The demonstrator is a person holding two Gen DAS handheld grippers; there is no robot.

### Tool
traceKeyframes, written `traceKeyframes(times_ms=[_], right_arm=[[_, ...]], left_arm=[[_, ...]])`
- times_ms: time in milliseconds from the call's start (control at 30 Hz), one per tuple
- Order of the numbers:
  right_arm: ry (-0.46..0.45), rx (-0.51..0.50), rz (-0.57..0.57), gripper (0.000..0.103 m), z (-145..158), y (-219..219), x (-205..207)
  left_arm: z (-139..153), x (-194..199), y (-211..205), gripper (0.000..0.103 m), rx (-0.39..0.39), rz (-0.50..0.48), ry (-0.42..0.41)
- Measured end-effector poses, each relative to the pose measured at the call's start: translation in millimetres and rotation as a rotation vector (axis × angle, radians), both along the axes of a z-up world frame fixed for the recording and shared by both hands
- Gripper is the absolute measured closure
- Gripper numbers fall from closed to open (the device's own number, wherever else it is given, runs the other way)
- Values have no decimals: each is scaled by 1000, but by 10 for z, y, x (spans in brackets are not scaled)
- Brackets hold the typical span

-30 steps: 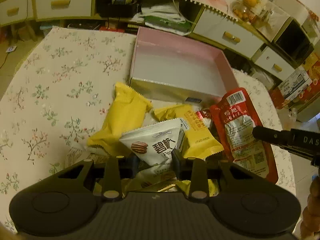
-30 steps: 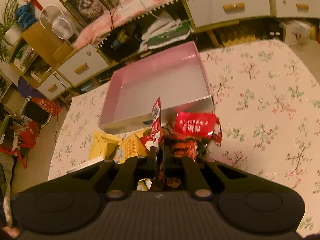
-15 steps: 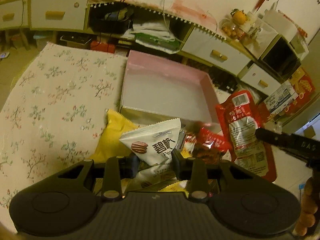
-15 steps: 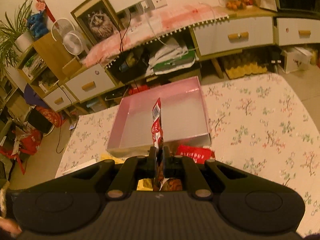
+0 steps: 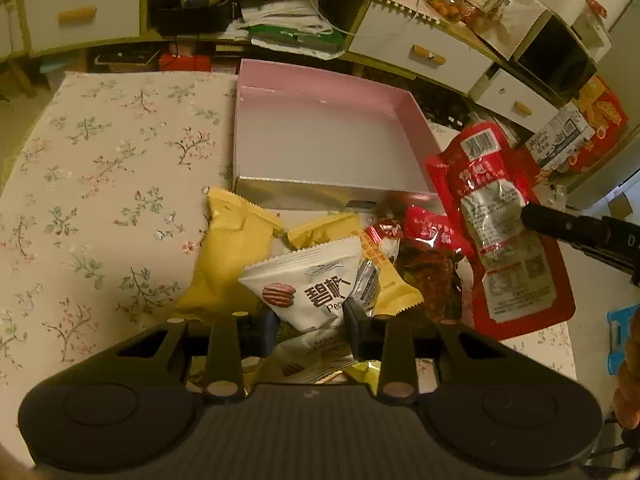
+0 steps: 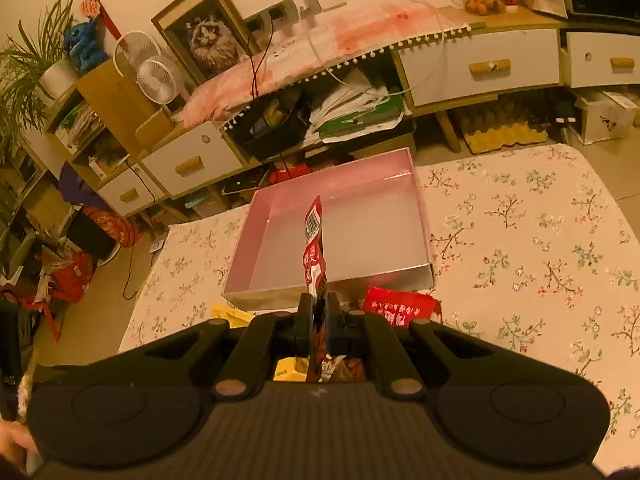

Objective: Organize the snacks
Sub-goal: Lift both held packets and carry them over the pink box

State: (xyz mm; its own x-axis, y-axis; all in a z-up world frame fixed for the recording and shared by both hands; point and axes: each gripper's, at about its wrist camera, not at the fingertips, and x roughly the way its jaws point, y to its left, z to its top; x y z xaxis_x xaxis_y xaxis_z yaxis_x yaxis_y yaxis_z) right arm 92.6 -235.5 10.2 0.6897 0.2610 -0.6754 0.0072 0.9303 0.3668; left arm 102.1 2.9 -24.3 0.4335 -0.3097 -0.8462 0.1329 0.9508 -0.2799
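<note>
Red pouch [image 6: 314, 248] clamped in right hand-held gripper [image 6: 318, 316], above pink box [image 6: 424, 240].

Left gripper [image 5: 308, 326]: a matte black plastic body with a finely ribbed top panel and a shallow round recess on each shoulder. Two angled black finger arms rise from it, each pinned by a pale round rivet, ending in dark bluish-black pads. Right gripper [image 6: 318, 316]: the same black ribbed housing, twin round recesses, triangular cut-outs in the arms and light-coloured rivets. At the far right edge of the left view, a strip of bare skin [image 5: 628, 376] shows.
</note>
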Motion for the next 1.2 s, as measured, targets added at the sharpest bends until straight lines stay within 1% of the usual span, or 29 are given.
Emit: traceKeyframes(times_ms=[33,67,100,133,167,200,233,267,300,333,400,433,467,500,533,567,600,667,767,900,1000,1067,1200], right_arm=[[-1,-2,1,98,0,4,0],[1,-5,3,98,-3,11,1],[5,-8,4,98,-13,20,3],[10,-10,5,98,-27,30,3],[15,-11,6,98,-39,36,0],[17,-11,9,98,-42,45,-3],[16,-9,13,98,-35,53,-10],[15,-6,15,98,-33,54,-8],[10,-4,17,98,-20,57,-10],[8,-5,16,98,-18,56,-6],[9,-5,16,98,-24,54,-6],[10,-5,17,98,-29,53,-8],[14,-4,17,98,-39,50,-7],[17,2,19,98,-47,46,-6],[20,9,19,98,-50,41,-4],[20,15,20,98,-55,40,-2],[18,20,23,98,-50,38,-2],[9,21,29,98,-25,47,-15],[0,29,27,98,10,44,-17],[-14,39,20,98,48,27,15],[-33,42,10,98,85,7,65],[-39,47,-1,98,92,-17,125],[-41,46,-23,98,50,-63,313]], left_arm=[[-1,-6,-5,64,34,-11,-13],[-10,-13,-38,64,104,-32,-38],[-96,-23,-130,64,271,-63,-76],[-211,-16,-159,64,354,-72,-52],[-304,0,-106,64,324,-51,3],[-323,5,-40,64,240,-40,34],[-300,-4,-9,64,192,-43,33],[-262,-19,-5,64,189,-47,10],[-238,-25,-11,64,224,-45,-12],[-255,-17,1,64,242,-37,-6],[-281,-3,51,64,221,-17,25],[-266,-21,66,64,213,-27,12],[-254,-22,73,64,221,-42,-4],[-273,-34,79,63,238,-53,-6],[-312,-37,94,60,246,-66,2],[-345,-38,122,59,246,-64,10],[-347,-36,110,59,239,-55,3],[-323,-51,172,64,211,-31,-13],[-260,-52,272,67,178,17,-10],[29,-83,298,67,91,23,-59],[217,-33,286,67,62,26,-109],[272,45,255,67,52,30,-126],[322,334,116,67,69,24,-165]])
